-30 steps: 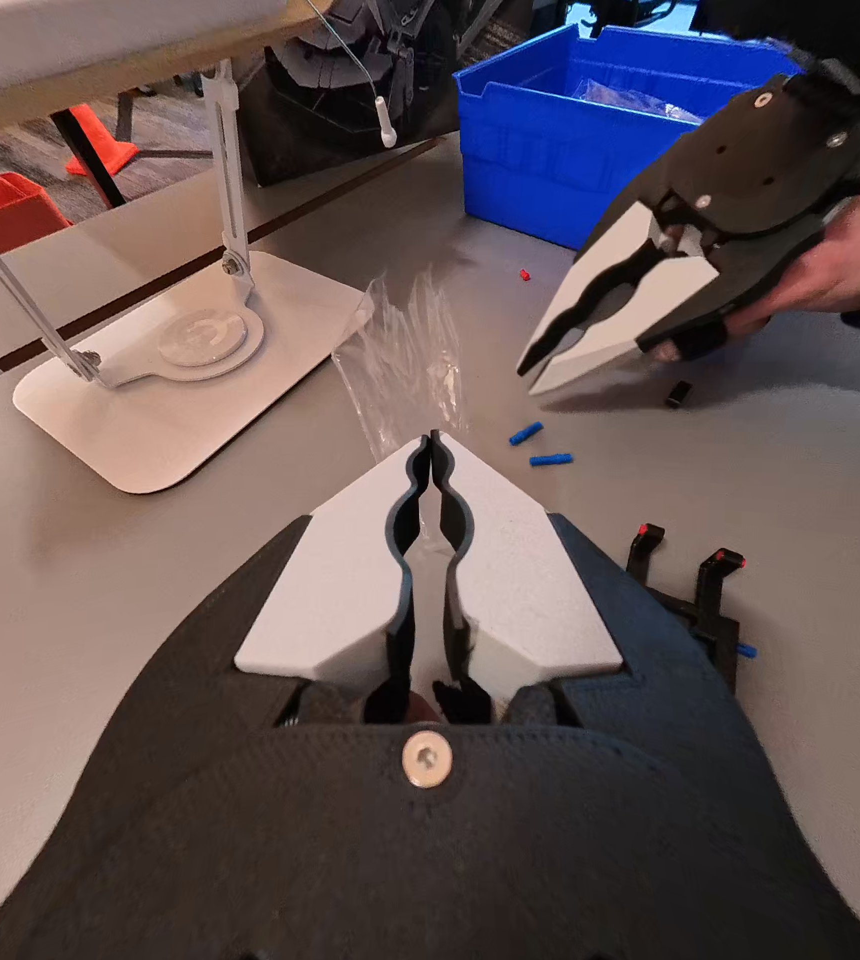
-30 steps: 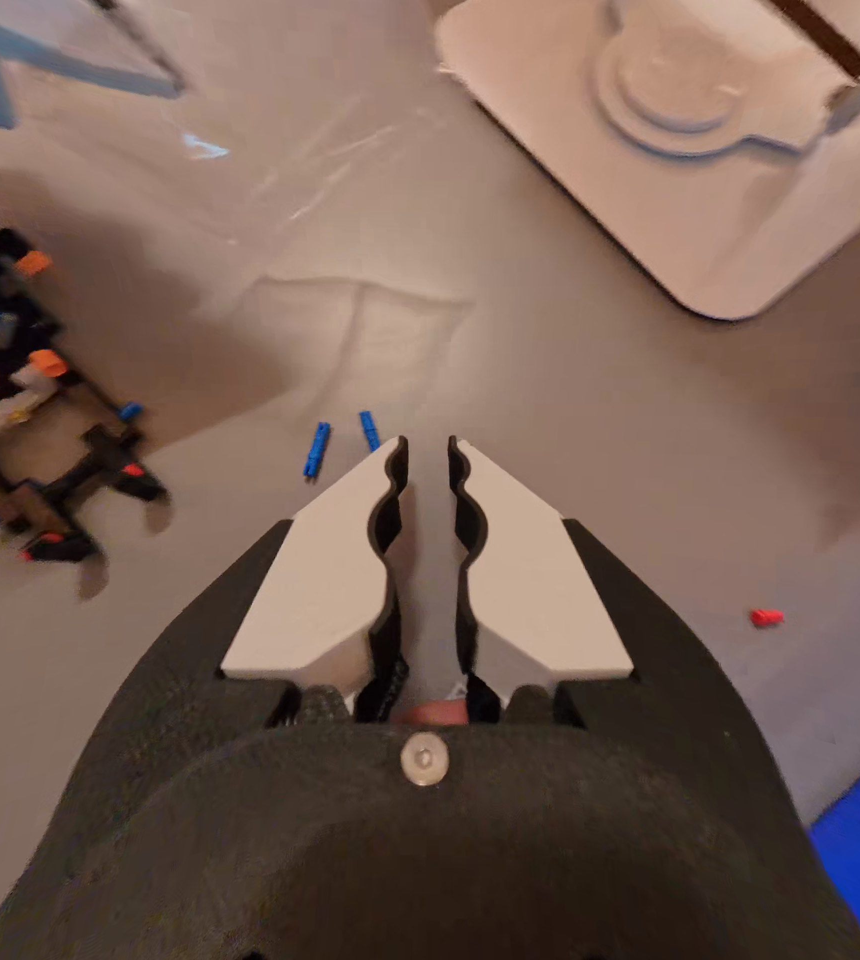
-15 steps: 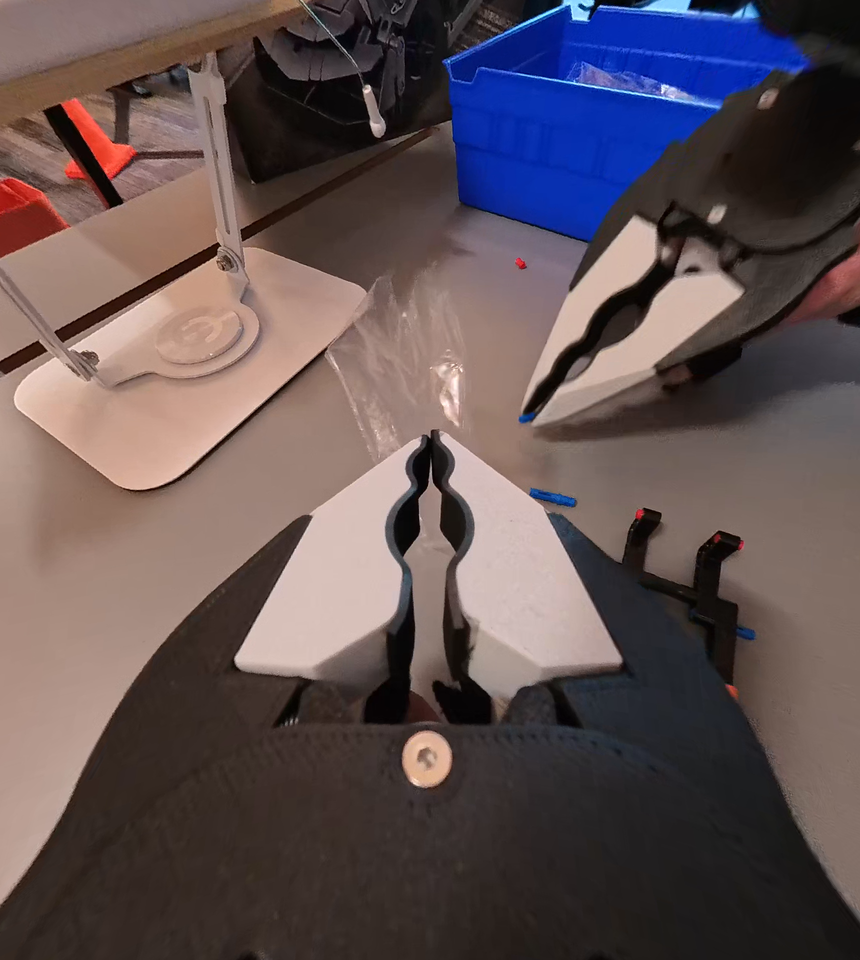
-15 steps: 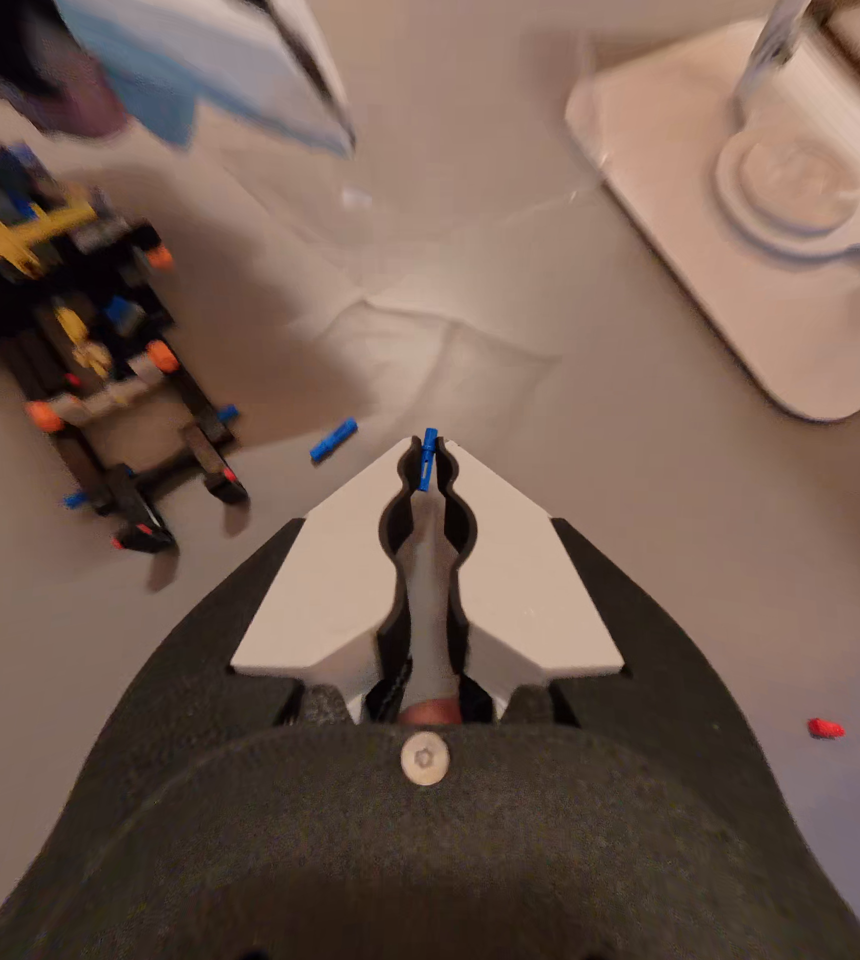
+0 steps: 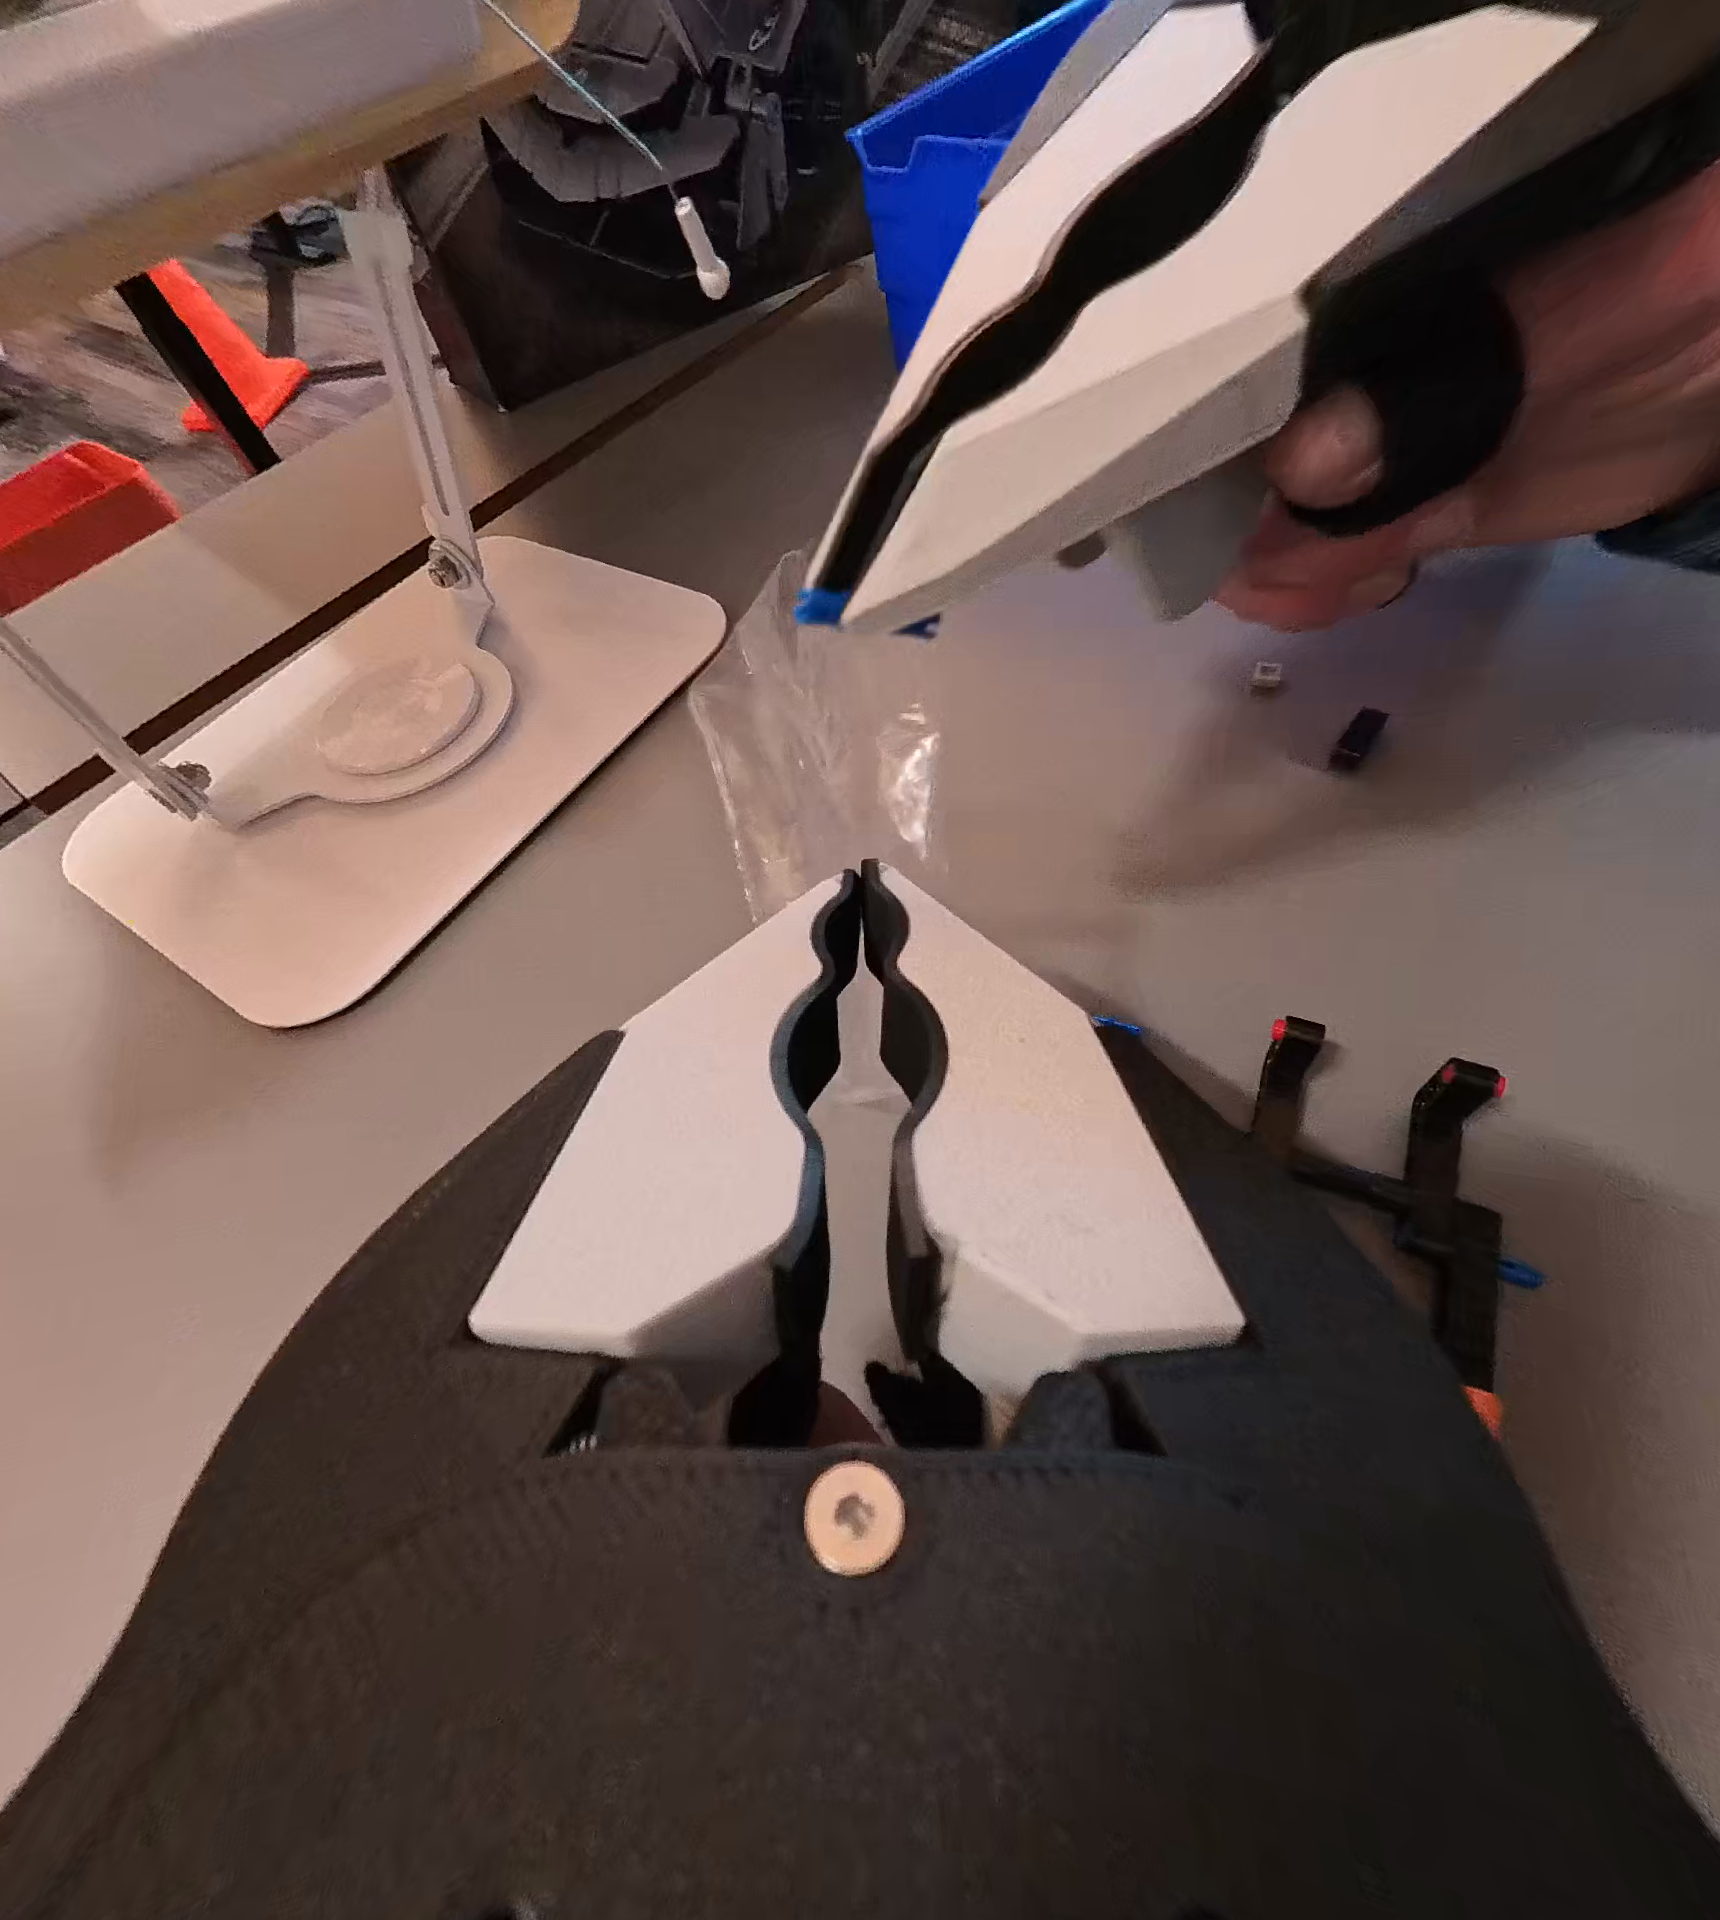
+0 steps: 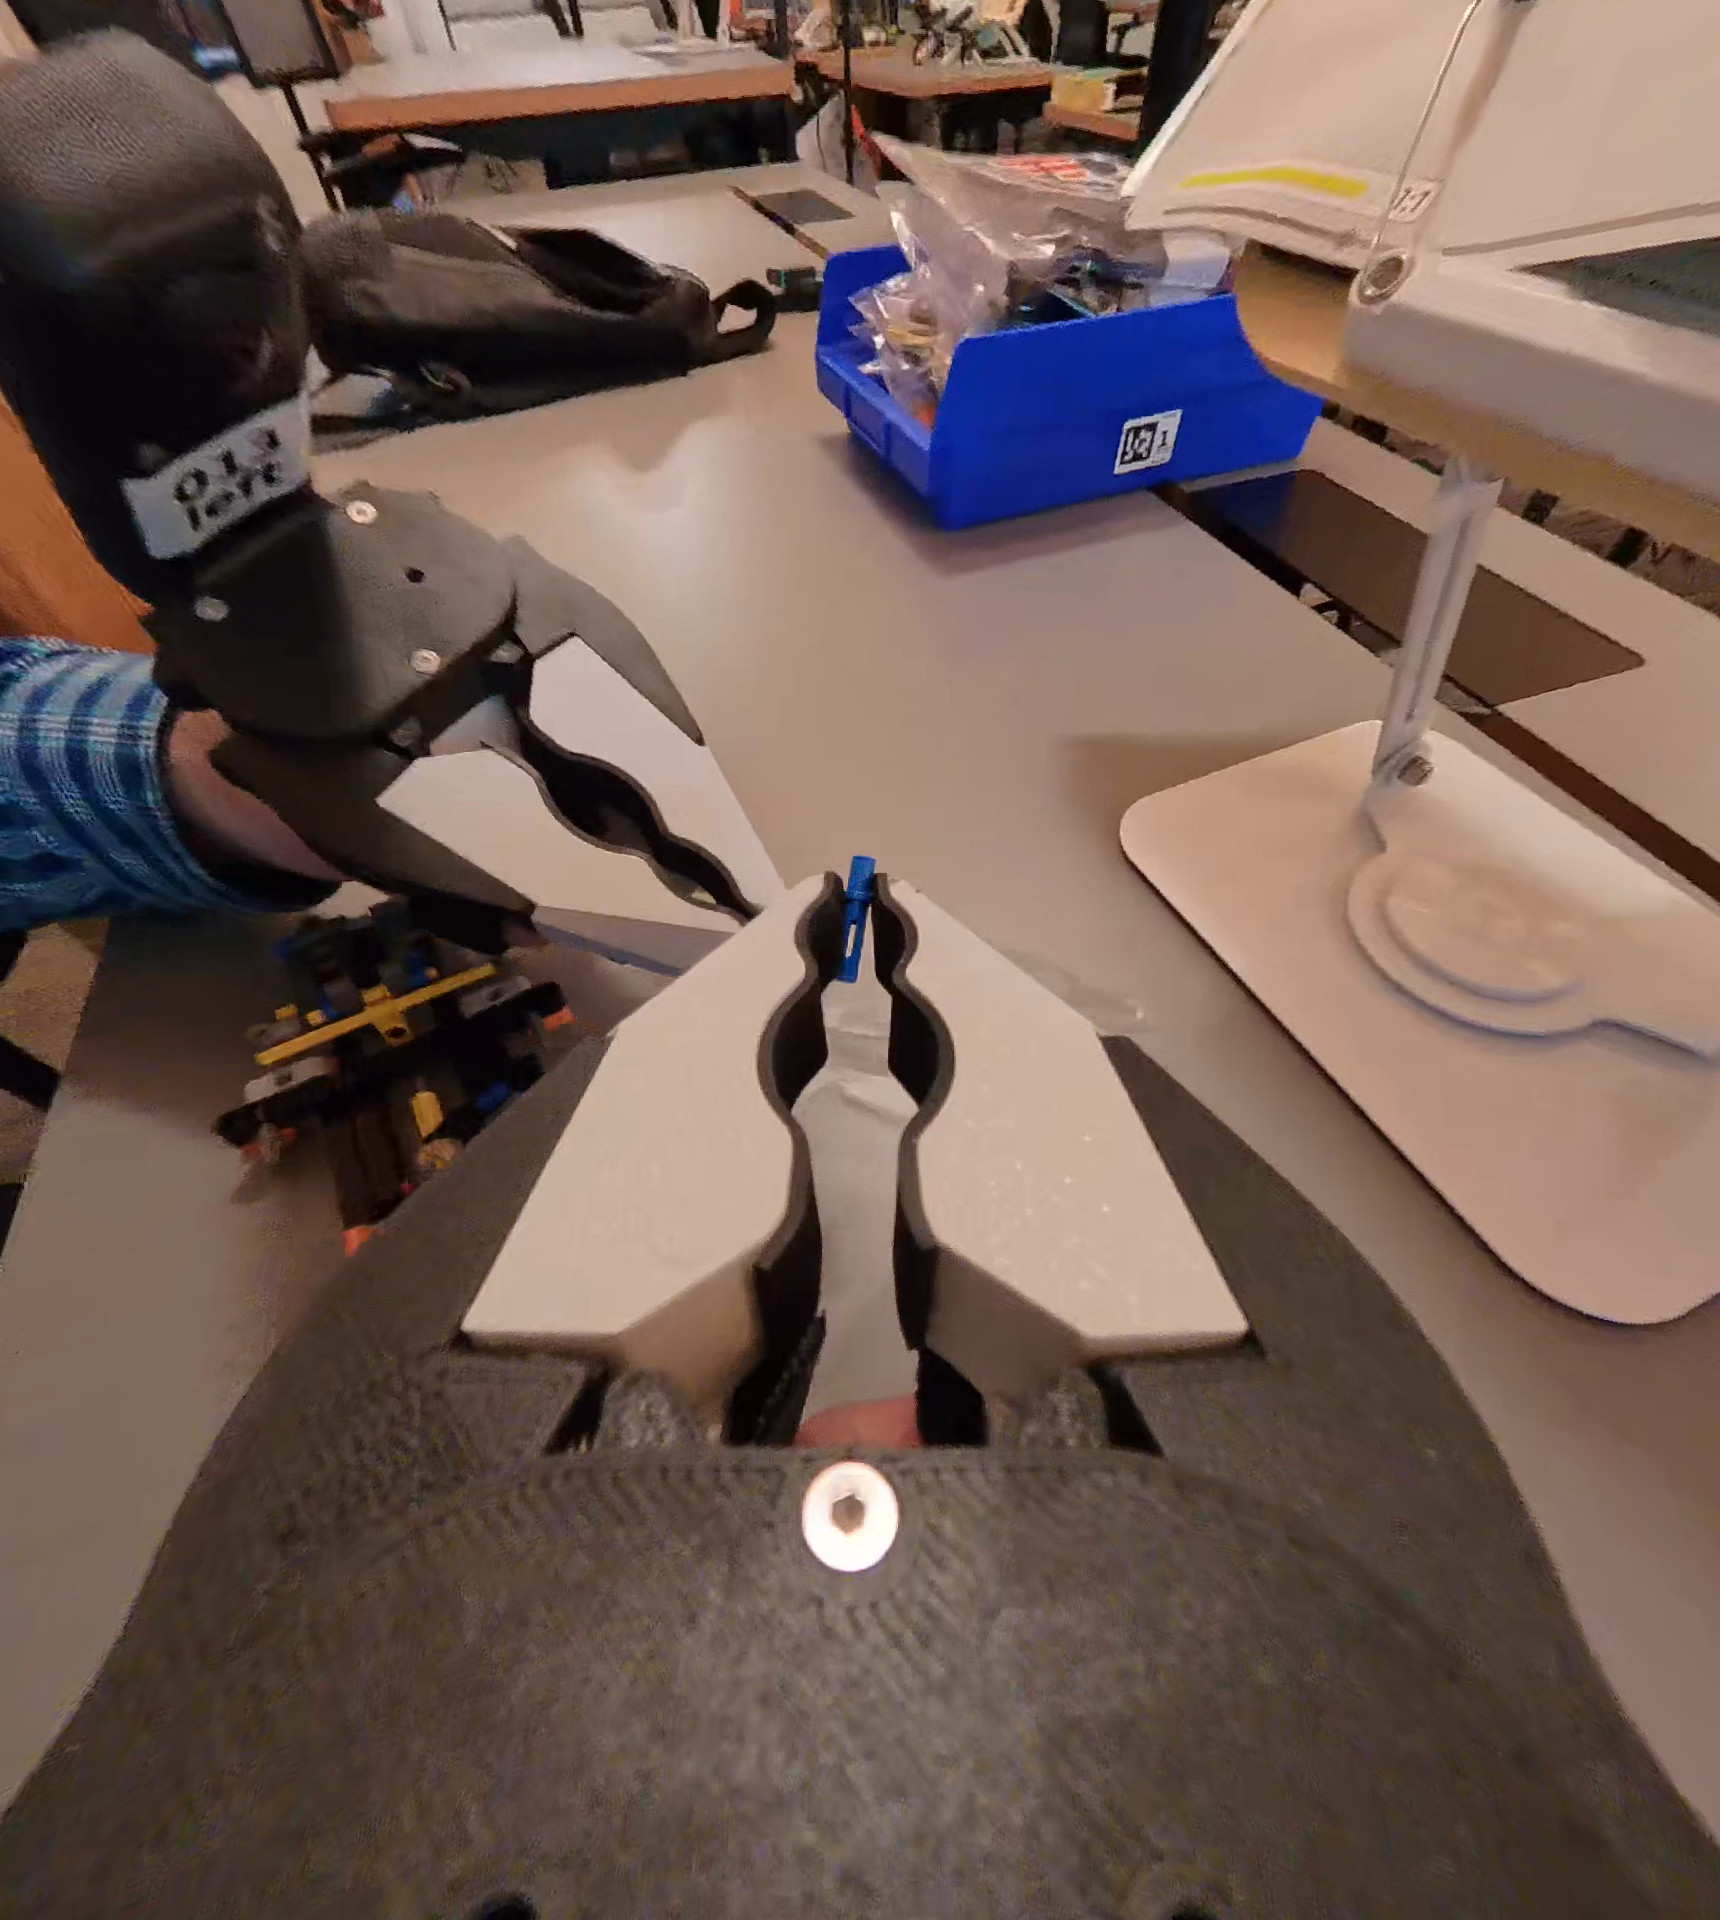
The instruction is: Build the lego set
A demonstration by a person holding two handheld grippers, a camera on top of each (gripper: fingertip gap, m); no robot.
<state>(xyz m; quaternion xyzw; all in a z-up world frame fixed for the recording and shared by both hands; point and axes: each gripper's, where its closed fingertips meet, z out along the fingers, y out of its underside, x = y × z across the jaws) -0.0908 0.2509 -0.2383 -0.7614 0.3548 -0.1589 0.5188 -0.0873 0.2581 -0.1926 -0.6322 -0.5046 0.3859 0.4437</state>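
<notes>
My right gripper [image 6: 861, 894] is shut on a small blue pin [image 6: 856, 914] that sticks out of its tips, held above the grey table. In the left wrist view it [image 5: 825, 603] hangs high at the upper right with the blue pin [image 5: 820, 605] at its tip. My left gripper [image 5: 861, 883] is shut and empty, low over a clear plastic bag [image 5: 825, 748]. The black lego model [image 5: 1438, 1174] with red tips lies just right of it. In the right wrist view the model [image 6: 388, 1049] lies under the left gripper [image 6: 742, 914].
A white stand base [image 5: 368, 790] sits to the left, also in the right wrist view [image 6: 1458, 987]. A blue bin [image 6: 1043, 416] of bagged parts stands at the back. A black piece [image 5: 1355, 738], a small white piece [image 5: 1266, 681] and another blue pin [image 5: 1116, 1027] lie loose on the table. One gripper's finger ends stand about 5 cm off the other's. My left tips are roughly 15 cm from the model [image 6: 388, 1049].
My right gripper closed on a blue pin on the table, then lifted it up and tilted level. My left gripper stayed shut and shifted only slightly.
</notes>
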